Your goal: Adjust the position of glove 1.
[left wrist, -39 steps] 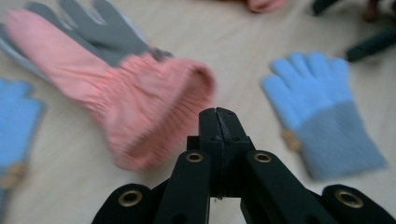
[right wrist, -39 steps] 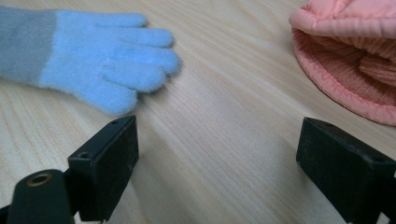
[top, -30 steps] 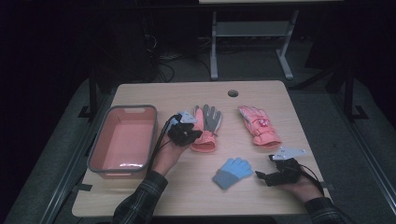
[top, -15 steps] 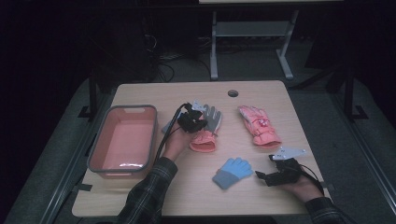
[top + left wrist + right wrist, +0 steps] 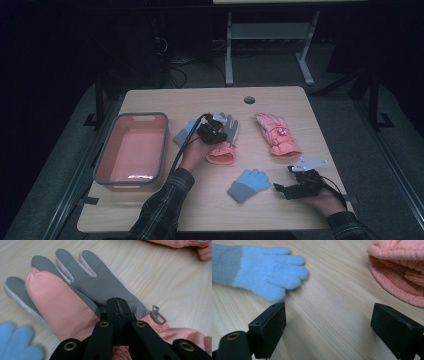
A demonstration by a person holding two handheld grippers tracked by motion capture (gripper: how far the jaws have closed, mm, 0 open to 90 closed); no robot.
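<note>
Left claw (image 5: 117, 302) closed over pink-and-grey padded ski glove (image 5: 82, 290), right claw (image 5: 327, 322) open on wooden surface (image 5: 332, 302), near fuzzy blue knit glove (image 5: 269, 267)

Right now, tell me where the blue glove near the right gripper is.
In the high view the blue glove lies on the table's near half, just left of the right gripper and below the pink glove.

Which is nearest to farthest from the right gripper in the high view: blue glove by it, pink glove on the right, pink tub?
From the right gripper:
1. Blue glove, just to its left, near the table's front.
2. Pink glove, behind it, toward the table's far edge.
3. Pink tub, far across at the table's left side.
</note>
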